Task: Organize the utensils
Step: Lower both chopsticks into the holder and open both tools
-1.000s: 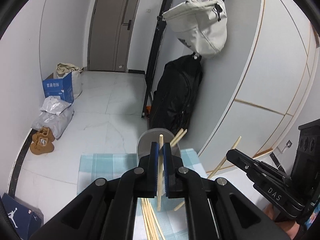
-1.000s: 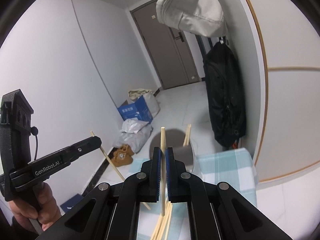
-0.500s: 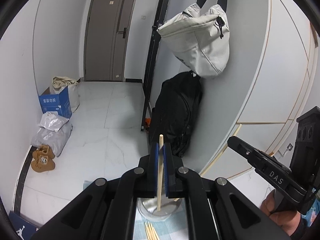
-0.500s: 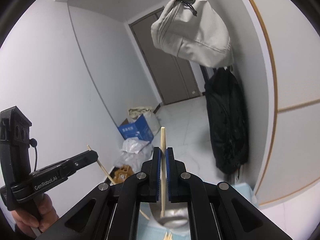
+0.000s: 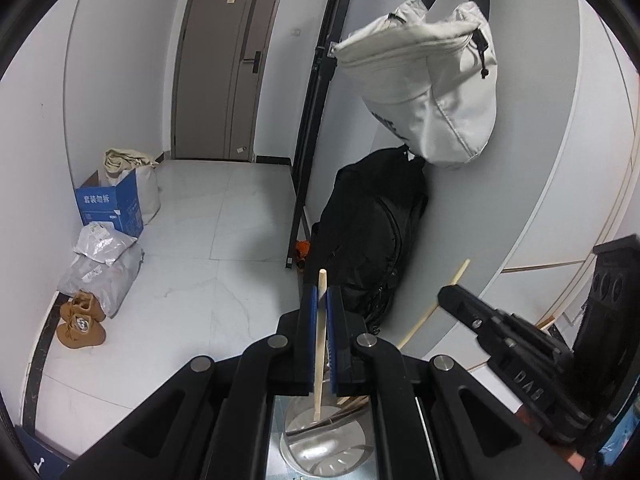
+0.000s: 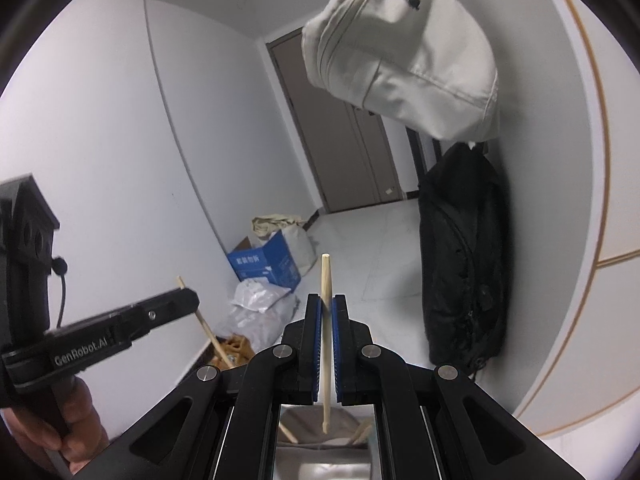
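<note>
Left tool [image 5: 320, 322] is clamped on one wooden chopstick [image 5: 319, 344], blue pads pressed to either side of the shaft; right tool [image 6: 327, 320] is likewise closed on a second chopstick [image 6: 325, 344]. Both sticks stand near upright, long axis running top to bottom between the pads, blunt end up, lower tip hanging free. Key relation: the metal holder cup [image 5: 324, 444] lies directly below each tool, its open mouth under the hanging tips. In the left wrist view the tip sits over the cup interior, apparently just inside the rim line; in the right wrist view the tip hangs above the cup mouth [image 6: 320, 440], apart from the rim. Sticks already stored lean against the cup's inner wall on the right side. Neither arm is clearly nearer: the two tools flank the cup, each visible in the other's view, both roughly over it. Judgement: next move is a straight drop or a lowering along the stick axis, so alignment of tip over mouth matters more than height. Versus 1.0 s ago: the cup then stood ahead of the tools on the checked cloth, with loose chopsticks visible on that cloth; now the cup is underneath and almost hidden by the tool bodies, and the cloth shows only as a thin strip beside the cup. Both grips unchanged.
</note>
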Motion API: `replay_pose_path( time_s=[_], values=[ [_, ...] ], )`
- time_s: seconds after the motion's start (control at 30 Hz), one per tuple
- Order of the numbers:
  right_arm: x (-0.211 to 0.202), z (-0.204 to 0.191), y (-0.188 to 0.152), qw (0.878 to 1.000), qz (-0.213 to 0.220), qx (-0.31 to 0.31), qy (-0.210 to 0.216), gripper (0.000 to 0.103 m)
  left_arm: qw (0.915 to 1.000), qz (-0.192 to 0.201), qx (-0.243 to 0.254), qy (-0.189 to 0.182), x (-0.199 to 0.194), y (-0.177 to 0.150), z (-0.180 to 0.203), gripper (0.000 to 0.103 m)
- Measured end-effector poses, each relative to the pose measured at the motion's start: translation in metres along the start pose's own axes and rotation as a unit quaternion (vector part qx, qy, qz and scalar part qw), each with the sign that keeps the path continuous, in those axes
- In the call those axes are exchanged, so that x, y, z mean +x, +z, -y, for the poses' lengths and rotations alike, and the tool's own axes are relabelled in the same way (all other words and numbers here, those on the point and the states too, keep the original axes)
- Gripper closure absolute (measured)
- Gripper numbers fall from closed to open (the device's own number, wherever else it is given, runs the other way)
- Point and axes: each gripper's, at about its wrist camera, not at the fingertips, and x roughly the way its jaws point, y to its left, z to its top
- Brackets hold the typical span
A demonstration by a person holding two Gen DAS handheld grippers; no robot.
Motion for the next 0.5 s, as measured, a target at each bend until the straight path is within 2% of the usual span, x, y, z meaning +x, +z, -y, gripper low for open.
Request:
replay_pose_path(
  time_s=[0.13,0.2,0.4,0.5],
  values=[
    [0.016,0.006,-0.013,1.000,-0.015,-0.004,-0.004,0.099,1.0000,-0.004,0.002,-0.001,0.014,-0.005,-0.002,0.102],
    [0.023,0.012,-0.021,1.000,-0.024,0.003,-0.005,0.099,0.9997,-0.019,0.005,-0.016,0.022,-0.007,-0.002,0.102],
    [0.038,0.016,-0.040,0.999,-0.053,0.012,0.004,0.099,0.9983,-0.050,0.028,-0.015,0.039,-0.017,0.001,0.102],
    [0.043,0.016,-0.047,0.998,-0.068,0.013,0.010,0.097,0.9963,-0.073,0.027,-0.036,0.044,-0.019,0.001,0.102]
  ],
)
